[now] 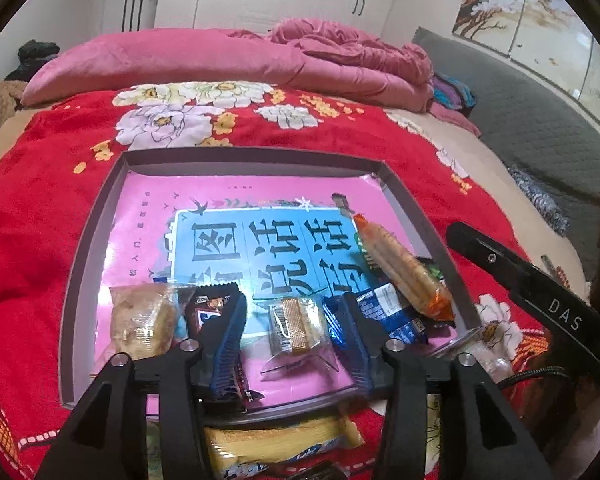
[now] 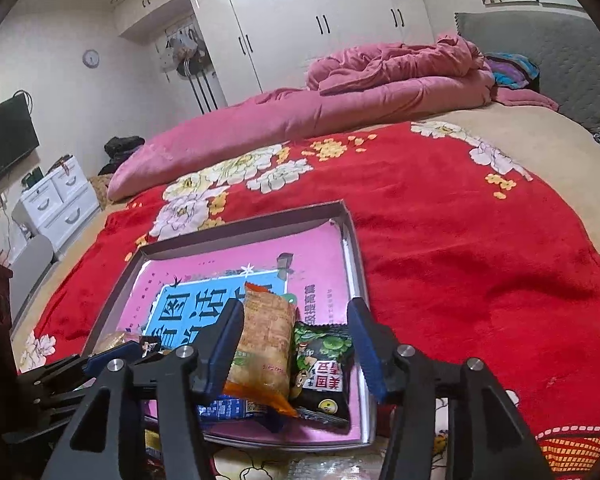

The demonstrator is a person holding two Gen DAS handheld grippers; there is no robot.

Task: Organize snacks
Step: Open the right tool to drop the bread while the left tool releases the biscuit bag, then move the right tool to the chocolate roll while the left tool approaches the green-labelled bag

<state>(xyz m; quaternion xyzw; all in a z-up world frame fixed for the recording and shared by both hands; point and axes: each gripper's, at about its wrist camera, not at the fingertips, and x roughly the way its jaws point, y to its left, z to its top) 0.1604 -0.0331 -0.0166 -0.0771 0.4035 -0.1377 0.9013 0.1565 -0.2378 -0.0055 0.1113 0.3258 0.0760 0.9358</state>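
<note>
A shallow grey box (image 1: 96, 216) lined with a pink and blue sheet lies on the red bed blanket; it also shows in the right wrist view (image 2: 352, 236). Inside lie a clear-wrapped golden wafer (image 1: 296, 326), a pale cookie (image 1: 142, 322), a dark brown bar (image 1: 204, 312), a blue packet (image 1: 392, 312) and an orange cracker pack (image 1: 404, 268). My left gripper (image 1: 296, 332) is open, its fingers on either side of the wafer. My right gripper (image 2: 296, 344) is open above the orange cracker pack (image 2: 264, 344) and a green-black packet (image 2: 324, 368).
A yellow snack pack (image 1: 276, 444) lies on the blanket just outside the box's near wall. A pink quilt (image 1: 204, 64) is piled at the far side of the bed. A grey headboard (image 1: 540, 120) stands to the right. White drawers (image 2: 56, 200) stand left of the bed.
</note>
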